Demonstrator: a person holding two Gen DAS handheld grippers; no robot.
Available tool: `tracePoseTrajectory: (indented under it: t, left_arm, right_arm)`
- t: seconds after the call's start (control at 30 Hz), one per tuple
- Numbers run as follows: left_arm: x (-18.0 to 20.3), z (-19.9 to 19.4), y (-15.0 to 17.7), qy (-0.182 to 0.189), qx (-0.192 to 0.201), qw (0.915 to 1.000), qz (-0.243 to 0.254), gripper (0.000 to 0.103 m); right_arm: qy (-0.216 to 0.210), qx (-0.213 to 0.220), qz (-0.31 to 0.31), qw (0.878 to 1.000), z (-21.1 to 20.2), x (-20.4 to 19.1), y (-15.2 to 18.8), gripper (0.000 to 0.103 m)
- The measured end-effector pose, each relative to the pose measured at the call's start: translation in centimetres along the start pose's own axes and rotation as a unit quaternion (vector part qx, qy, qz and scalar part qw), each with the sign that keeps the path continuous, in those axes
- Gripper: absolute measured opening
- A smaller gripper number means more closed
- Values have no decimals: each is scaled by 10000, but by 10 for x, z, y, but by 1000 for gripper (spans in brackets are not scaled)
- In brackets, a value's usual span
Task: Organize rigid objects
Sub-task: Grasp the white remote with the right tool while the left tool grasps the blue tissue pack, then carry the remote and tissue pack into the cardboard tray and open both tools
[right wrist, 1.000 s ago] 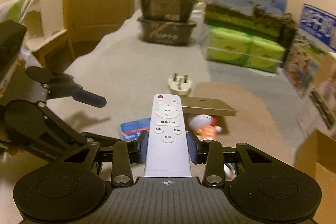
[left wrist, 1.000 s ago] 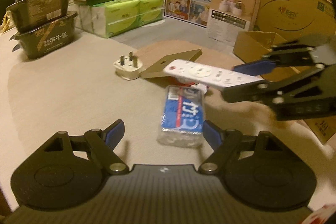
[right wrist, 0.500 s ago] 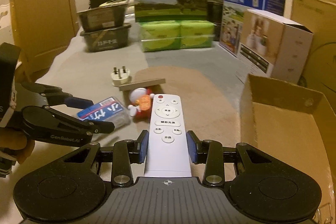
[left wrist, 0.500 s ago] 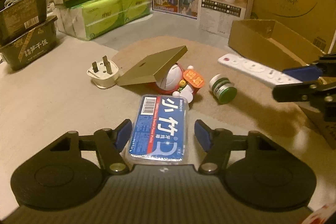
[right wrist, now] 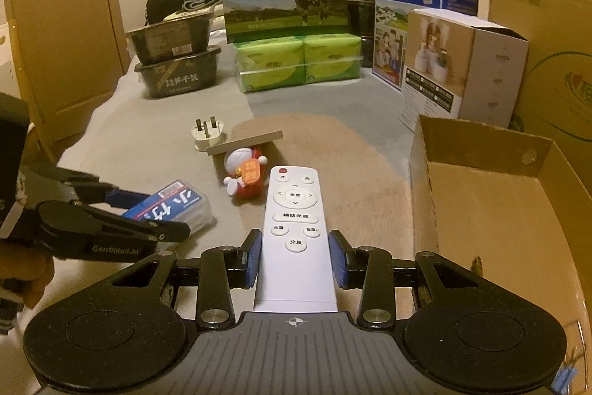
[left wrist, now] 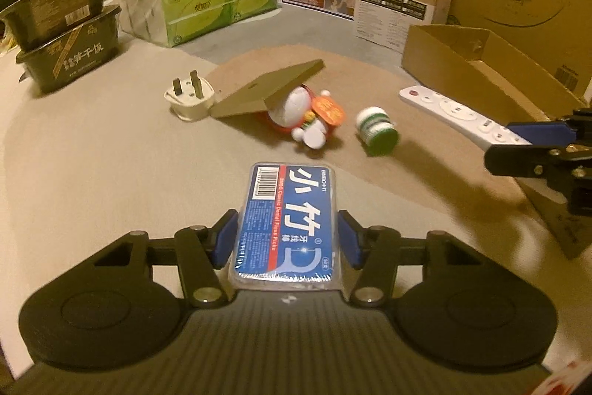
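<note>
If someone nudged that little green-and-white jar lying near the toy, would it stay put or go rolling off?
The jar is round and lies on its side, so a nudge would probably set it rolling. The mat under it looks soft, which may slow it. It seems small and likely light, so even a gentle touch could shift it toward the toy.

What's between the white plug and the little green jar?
A tilted cardboard piece propped on a round toy figure lies between the white plug and green jar, clearest in the left wrist view.

Beige bed cover (left wrist: pixel 92 150), plug (left wrist: pixel 189 95), green jar (left wrist: pixel 377 131)
</note>
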State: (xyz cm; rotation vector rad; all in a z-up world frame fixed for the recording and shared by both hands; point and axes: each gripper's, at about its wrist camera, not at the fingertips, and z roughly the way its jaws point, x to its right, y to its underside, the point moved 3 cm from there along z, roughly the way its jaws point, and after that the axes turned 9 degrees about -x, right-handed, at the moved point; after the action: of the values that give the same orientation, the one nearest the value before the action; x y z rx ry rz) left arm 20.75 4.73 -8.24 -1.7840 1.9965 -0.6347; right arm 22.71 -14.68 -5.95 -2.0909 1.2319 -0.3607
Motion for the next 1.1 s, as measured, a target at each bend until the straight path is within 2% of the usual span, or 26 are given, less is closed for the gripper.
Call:
tracePoseTrajectory:
  t: [0.27,0.53,0.8,1.1]
  left_arm:
    - [22,-41,23,81,-2,9995,-297,53]
    - [44,-83,34,153,125,9987,-475,53]
    - [74,-116,36,266,279,9984,-409,53]
    - [113,-130,28,490,405,9978,-180,53]
  right_arm:
    - [34,8,180,9998,-31,-4,21,39]
    - [111,112,335,9993,-72,-3,41,39]
    - [268,239,487,9982,-111,6,60,39]
    - [567,384,752,9948,-149,31,79,39]
